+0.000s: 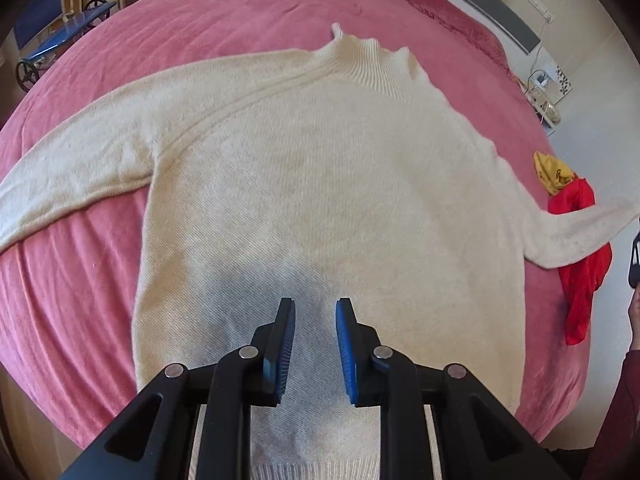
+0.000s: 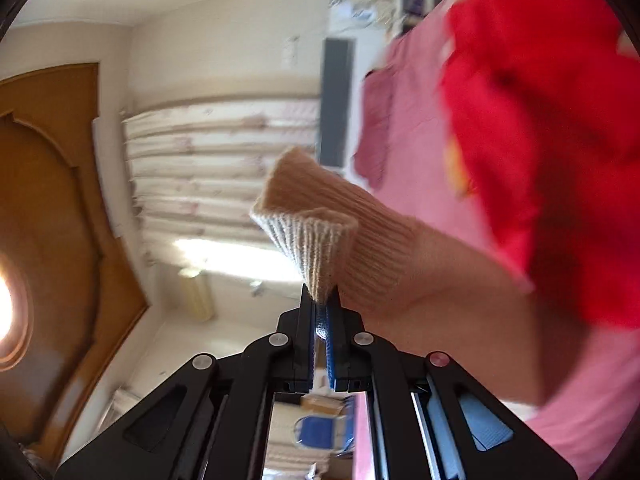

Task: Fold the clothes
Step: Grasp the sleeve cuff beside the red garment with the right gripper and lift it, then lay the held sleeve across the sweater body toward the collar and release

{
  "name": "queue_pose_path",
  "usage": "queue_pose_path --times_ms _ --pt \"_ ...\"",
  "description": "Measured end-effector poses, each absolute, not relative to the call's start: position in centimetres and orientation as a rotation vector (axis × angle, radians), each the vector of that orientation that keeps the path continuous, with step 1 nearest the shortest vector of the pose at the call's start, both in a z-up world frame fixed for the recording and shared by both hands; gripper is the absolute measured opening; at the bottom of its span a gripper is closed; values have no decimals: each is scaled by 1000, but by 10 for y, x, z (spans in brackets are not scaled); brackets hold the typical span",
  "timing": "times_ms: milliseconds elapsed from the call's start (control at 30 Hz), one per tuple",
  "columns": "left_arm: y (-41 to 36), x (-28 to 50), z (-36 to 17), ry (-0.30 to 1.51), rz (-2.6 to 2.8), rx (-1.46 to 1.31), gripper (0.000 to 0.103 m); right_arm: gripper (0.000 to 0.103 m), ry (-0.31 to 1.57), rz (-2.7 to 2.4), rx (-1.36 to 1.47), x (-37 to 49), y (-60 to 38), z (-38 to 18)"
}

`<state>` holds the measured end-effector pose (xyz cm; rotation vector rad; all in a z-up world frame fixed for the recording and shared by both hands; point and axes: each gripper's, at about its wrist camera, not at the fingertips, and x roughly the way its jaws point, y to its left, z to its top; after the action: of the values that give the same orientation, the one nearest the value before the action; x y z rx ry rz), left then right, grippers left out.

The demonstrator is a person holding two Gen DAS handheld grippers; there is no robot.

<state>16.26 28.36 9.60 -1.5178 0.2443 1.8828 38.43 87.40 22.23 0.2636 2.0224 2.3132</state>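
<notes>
A cream knit sweater [image 1: 320,180] lies flat on the pink bed cover [image 1: 240,12], collar at the far side, left sleeve spread out to the left. My left gripper [image 1: 315,308] hovers over the sweater's lower body, open, with nothing between its blue pads. The right sleeve stretches off to the right edge of the bed. In the right wrist view my right gripper [image 2: 321,298] is shut on the ribbed cuff [image 2: 312,236] of that sleeve and holds it lifted off the bed, the picture blurred.
A red garment [image 1: 580,248] and a yellow one [image 1: 554,172] hang at the bed's right edge, under the lifted sleeve. A dark pink pillow [image 1: 452,16] lies at the far right. A blue cart [image 1: 60,40] stands far left. A wooden door [image 2: 52,208] shows beyond the right gripper.
</notes>
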Motion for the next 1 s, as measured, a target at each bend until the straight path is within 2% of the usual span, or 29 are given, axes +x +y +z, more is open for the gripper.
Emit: queue_pose_path --times_ms 133,267,400,533,667,833,933,1000 --pt "272 146 93 207 1888 -1517 21 4 2085 2443 228 303 827 238" --pt "248 125 82 145 1902 -1555 21 4 2076 2617 9 231 750 244" --pt "221 109 71 91 1913 -1595 21 4 1866 2728 -478 151 681 229" --pt "201 95 60 49 1923 -1627 21 4 1720 2712 -870 92 626 188" --pt "192 88 50 26 1925 -1645 21 4 1626 2701 -1126 61 569 147" --pt "195 80 47 8 1915 -1635 21 4 1436 2757 -1347 33 508 127" --pt "201 75 49 -12 1909 -1623 21 4 1203 2781 -1487 10 479 115" --pt "209 71 53 -21 1907 -1605 21 8 962 2799 -1583 0 455 114"
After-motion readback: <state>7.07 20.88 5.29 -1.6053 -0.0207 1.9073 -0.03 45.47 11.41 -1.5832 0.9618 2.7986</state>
